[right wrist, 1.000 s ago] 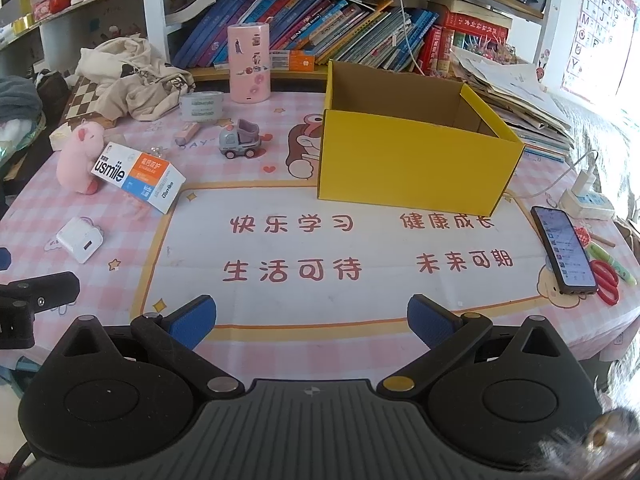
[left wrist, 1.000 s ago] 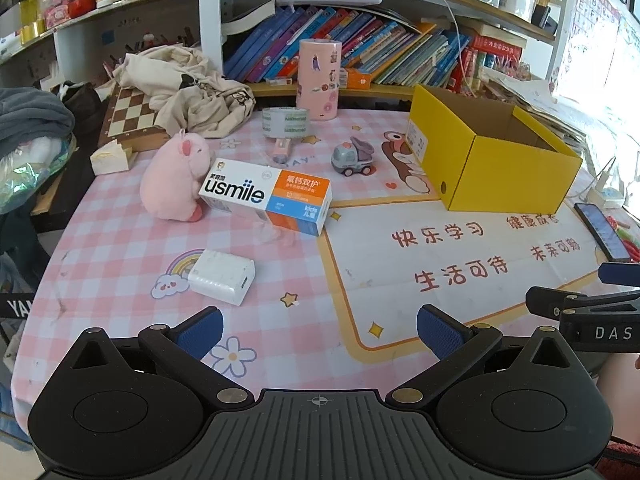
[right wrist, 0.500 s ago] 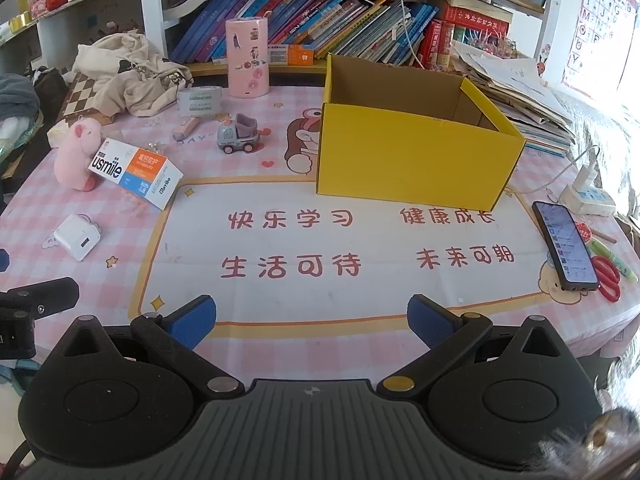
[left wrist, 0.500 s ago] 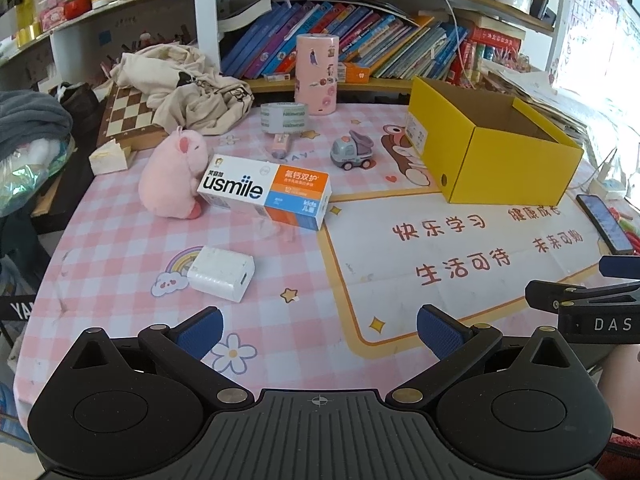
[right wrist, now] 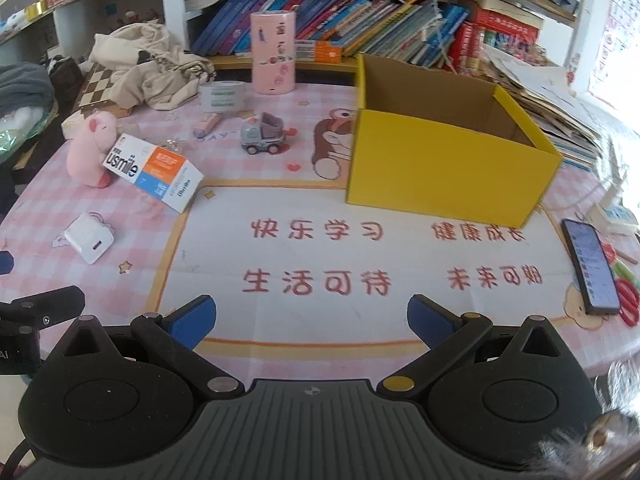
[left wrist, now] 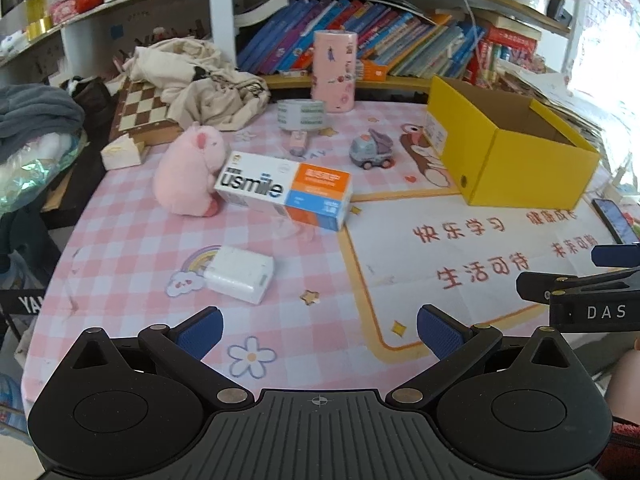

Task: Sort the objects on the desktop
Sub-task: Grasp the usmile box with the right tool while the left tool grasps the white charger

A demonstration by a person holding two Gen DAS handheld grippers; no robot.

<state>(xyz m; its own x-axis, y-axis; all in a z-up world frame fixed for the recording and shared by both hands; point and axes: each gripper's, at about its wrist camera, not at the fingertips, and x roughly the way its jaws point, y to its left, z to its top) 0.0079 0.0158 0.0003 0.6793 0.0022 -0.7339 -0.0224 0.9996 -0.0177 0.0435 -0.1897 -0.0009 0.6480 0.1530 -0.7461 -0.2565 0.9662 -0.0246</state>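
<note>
Closer now, both spread-fingered grippers hover empty; white charger (left wrist: 240, 276) seemingly lies ahead.

- "usmile" in dark letters on white toothpaste box (left wrist: 285, 192)
- Red Chinese characters "快乐学习", "健康成长", "生活可待", "未来可期" on white desk mat (right wrist: 320, 256)
- "DAS" on right gripper (left wrist: 600, 292)

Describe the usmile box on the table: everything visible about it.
The usmile box is a long cardboard-looking carton, white at the logo end with orange and blue panels at the other. It lies flat on the pink checked tablecloth, closed, angled across it. Its white end touches the pink plush pig. No fingers touch it.
</note>
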